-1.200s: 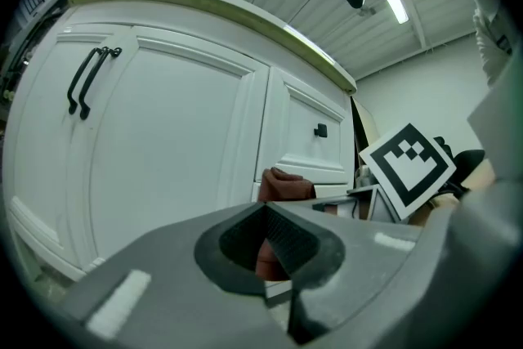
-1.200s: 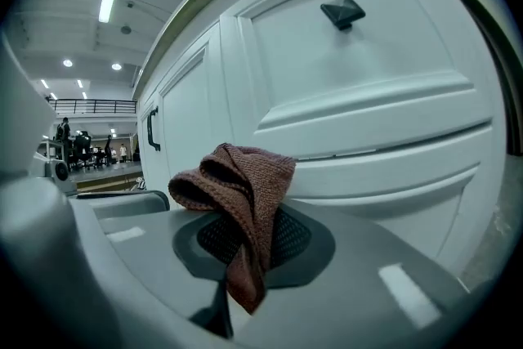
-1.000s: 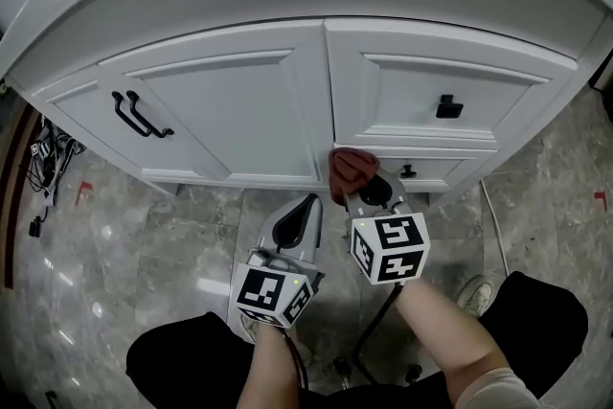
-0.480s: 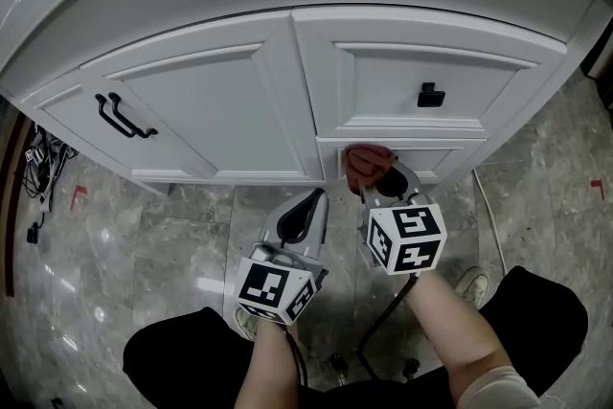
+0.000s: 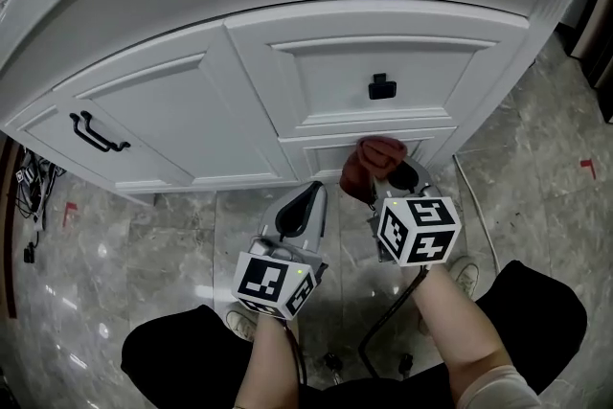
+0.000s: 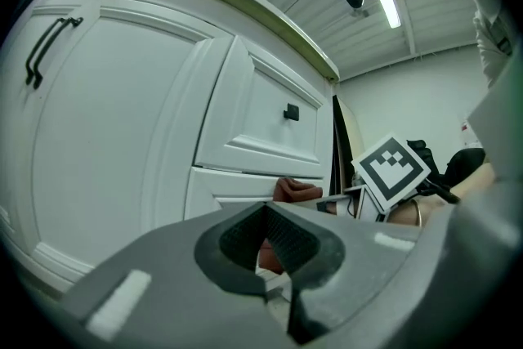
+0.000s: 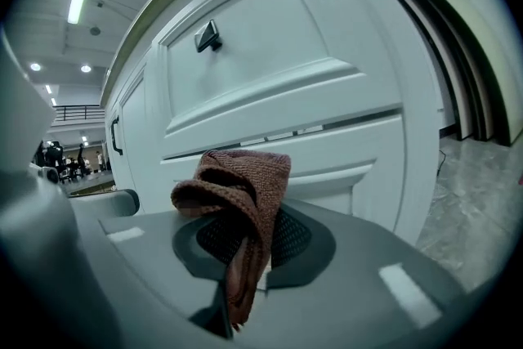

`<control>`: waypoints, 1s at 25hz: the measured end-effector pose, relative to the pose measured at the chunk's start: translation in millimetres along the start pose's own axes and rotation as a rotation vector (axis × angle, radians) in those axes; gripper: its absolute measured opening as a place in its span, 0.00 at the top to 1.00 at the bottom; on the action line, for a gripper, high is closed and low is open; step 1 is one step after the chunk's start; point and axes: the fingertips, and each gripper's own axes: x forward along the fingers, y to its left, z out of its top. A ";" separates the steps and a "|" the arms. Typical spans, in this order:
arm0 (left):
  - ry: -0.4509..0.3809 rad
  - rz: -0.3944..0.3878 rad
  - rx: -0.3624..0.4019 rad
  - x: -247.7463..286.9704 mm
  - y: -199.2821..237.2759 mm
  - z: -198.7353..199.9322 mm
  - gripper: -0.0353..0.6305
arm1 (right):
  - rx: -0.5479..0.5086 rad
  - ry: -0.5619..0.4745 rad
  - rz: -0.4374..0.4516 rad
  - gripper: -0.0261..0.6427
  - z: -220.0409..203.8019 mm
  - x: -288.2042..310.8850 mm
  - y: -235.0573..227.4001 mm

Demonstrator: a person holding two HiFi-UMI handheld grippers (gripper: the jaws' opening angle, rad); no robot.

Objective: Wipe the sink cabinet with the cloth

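Wiping appeared unfinished: right hand-held gripper (image 7: pixel 237 274) clamped the cloth (image 7: pixel 243 196) at the sink cabinet (image 5: pixel 182 115) lower drawer (image 5: pixel 321 154), left hand-held gripper (image 6: pixel 266 256) closed, empty.

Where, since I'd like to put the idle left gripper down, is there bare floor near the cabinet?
Bare floor lies left of the left gripper, between the cabinet and the person's knee; cables edge its far left. Crowded: by the lower drawer, where the right gripper holds the cloth.
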 end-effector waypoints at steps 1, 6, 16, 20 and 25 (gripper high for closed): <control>0.003 -0.013 0.004 3.1 -5.3 -2.2 0.95 | 0.008 -0.003 -0.010 0.83 1.6 -3.0 -6.0; 0.018 -0.052 0.009 11.9 -23.9 -9.3 0.95 | 0.054 -0.014 -0.062 0.84 5.8 -16.6 -33.8; 0.029 -0.076 0.000 25.3 -42.8 -18.4 0.95 | 0.129 -0.065 -0.191 0.84 20.6 -47.2 -95.1; 0.036 -0.068 -0.001 25.9 -41.4 -24.0 0.95 | 0.114 -0.085 -0.247 0.84 24.0 -55.1 -99.1; 0.070 -0.029 0.017 15.0 -25.2 -36.4 0.95 | 0.092 -0.072 -0.150 0.84 8.0 -39.6 -45.7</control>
